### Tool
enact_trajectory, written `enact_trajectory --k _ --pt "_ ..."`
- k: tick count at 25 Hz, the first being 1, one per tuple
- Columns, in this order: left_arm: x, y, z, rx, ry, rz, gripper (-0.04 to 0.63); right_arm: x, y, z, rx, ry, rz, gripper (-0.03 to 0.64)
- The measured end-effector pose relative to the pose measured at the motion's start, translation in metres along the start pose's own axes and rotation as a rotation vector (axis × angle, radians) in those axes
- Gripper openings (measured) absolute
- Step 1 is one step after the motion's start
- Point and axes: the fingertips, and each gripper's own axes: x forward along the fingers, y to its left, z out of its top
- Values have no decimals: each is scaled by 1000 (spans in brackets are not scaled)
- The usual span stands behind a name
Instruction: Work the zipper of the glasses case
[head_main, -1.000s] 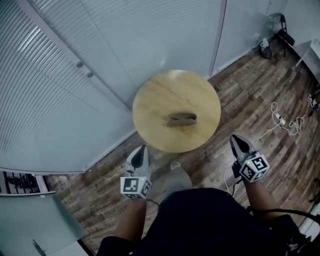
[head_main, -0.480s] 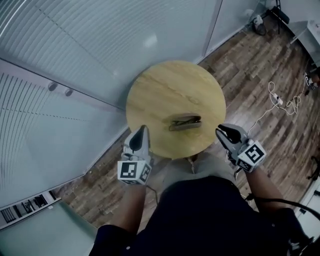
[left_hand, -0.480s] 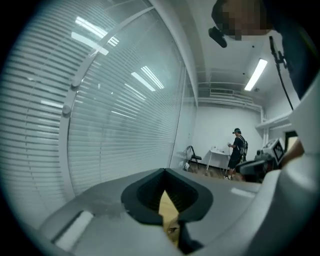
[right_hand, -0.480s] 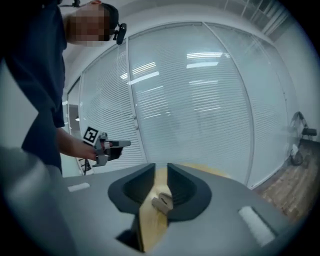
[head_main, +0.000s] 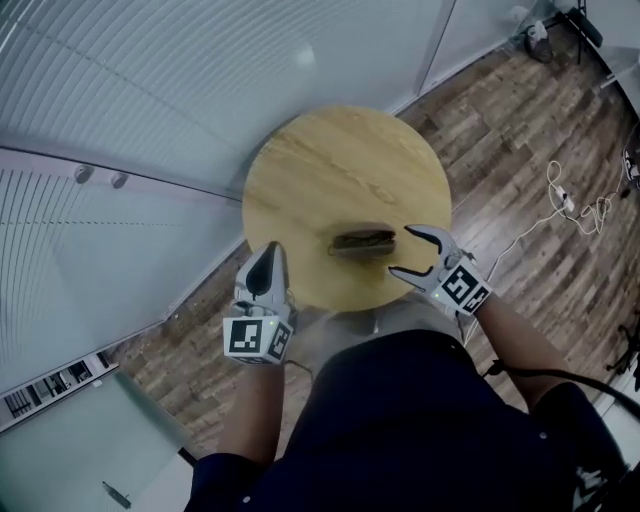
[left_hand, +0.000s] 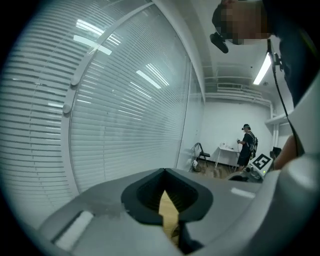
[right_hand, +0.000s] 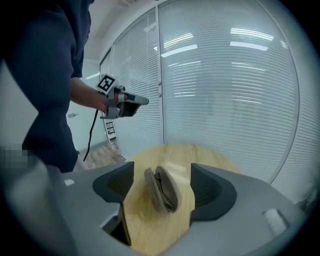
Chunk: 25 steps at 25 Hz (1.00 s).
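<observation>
A grey-brown glasses case (head_main: 363, 241) lies on the near part of the round wooden table (head_main: 340, 160). In the right gripper view the case (right_hand: 162, 192) stands on edge, and a dark gap shows along its zipper seam. My right gripper (head_main: 400, 250) is just right of the case, level with it; its jaws are opening and touch nothing. The case sits ahead of the right gripper (right_hand: 162, 167), beyond its tips. My left gripper (head_main: 269, 252) is shut and empty at the table's near left edge, well left of the case. Its closed tips (left_hand: 164, 171) point along the blinds.
Glass walls with white blinds (head_main: 200, 90) curve behind and left of the table. Wood flooring (head_main: 510, 130) surrounds it, with a white cable (head_main: 575, 200) at the right. Far off stand a person (left_hand: 246, 146), a chair (left_hand: 200, 151) and a white desk (left_hand: 227, 148).
My right gripper has swung left to the case's right end and its jaws have opened. I have come closer to the table. The left gripper stays shut.
</observation>
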Motion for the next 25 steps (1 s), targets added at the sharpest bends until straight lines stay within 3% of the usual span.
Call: enact_trajectory --k 4,7,13,18,25 --pt "-6 15 5 -23 -26 113 2 33 -8 -33 -65 72 89 376" --pt "-13 22 6 -42 -35 152 2 55 -6 -50 -132 123 139 404" --pt "-16 27 -13 -73 24 169 2 88 -8 -79 -232 212 170 410" --pt "-17 43 -6 -109 39 147 2 121 -7 -105 -275 275 204 413" --pt "-17 59 -8 -110 52 158 2 139 -13 -117 -272 347 189 409"
